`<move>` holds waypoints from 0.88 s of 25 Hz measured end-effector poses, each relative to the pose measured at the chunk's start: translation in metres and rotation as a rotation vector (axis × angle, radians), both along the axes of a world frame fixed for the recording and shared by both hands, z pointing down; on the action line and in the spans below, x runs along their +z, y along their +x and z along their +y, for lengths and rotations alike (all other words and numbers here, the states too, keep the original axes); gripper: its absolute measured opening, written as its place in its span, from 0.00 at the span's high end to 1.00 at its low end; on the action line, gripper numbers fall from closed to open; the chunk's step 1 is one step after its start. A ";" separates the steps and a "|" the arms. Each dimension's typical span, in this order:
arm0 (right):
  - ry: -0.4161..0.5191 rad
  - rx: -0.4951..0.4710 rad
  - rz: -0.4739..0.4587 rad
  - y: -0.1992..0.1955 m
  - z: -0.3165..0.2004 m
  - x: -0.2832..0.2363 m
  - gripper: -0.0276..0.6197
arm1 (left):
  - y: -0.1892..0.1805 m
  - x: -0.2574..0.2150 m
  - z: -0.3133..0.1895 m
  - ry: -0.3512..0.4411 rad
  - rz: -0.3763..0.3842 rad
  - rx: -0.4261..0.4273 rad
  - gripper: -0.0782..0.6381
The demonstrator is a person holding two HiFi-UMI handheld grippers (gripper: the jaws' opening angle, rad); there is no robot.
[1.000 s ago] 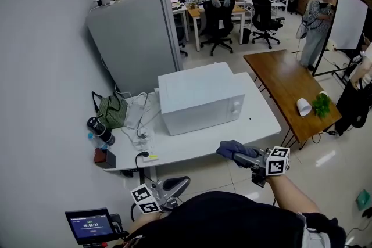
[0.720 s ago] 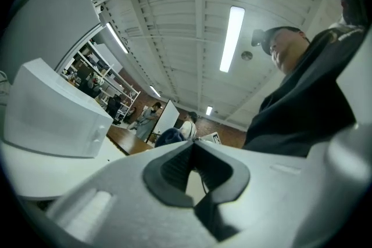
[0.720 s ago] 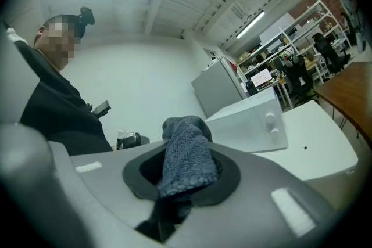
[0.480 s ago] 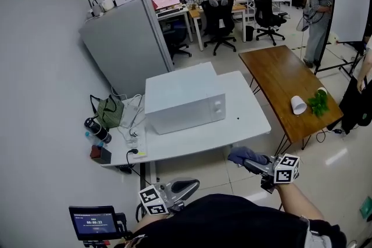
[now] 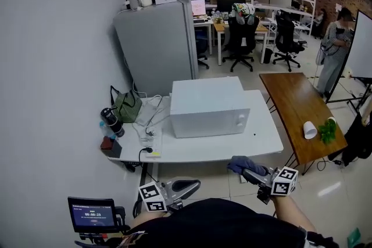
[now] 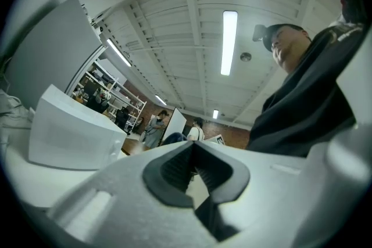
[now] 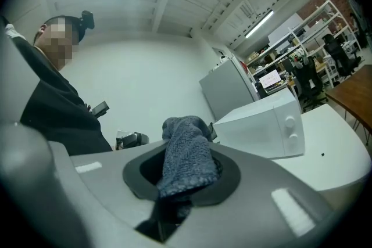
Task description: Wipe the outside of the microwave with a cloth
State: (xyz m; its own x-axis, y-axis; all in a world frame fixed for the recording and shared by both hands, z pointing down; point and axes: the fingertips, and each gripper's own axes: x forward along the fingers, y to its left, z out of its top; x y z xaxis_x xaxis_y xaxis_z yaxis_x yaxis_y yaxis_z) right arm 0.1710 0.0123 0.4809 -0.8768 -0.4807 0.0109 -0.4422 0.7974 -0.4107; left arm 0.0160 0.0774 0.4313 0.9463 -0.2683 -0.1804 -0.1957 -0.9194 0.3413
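A white microwave [image 5: 210, 106] stands on the white table [image 5: 232, 145], its door with two knobs [image 7: 289, 128] facing me. My right gripper [image 5: 249, 171] hovers off the table's near edge, shut on a blue-grey cloth [image 7: 186, 154] that bunches up between its jaws. The cloth [image 5: 243, 164] pokes forward toward the table. My left gripper [image 5: 185, 187] is low by my body, left of the right one, jaws shut with nothing in them. From the left gripper view the microwave [image 6: 72, 135] shows at the left.
A grey cabinet [image 5: 156, 46] stands behind the table. Cables, a green bag [image 5: 126, 105] and a dark bottle [image 5: 110, 121] lie on the table's left end. A wooden table [image 5: 299, 112] with a white cup [image 5: 310, 130] is at the right. People stand at the far right.
The head view has swung, so the microwave now sits more centred. Both grippers stay low by my body; the right one still holds the cloth off the table's near edge.
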 end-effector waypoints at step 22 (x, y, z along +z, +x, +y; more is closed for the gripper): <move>0.016 0.007 0.023 -0.024 0.010 -0.013 0.86 | -0.024 -0.004 0.009 0.017 0.034 0.023 0.89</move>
State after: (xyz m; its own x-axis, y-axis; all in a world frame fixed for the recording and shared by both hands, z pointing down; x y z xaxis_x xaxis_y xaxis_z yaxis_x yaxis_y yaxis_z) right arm 0.1467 0.0219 0.4679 -0.8730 -0.4872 0.0234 -0.4572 0.8007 -0.3871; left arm -0.0078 0.0859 0.4271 0.9453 -0.2437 -0.2169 -0.1633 -0.9290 0.3321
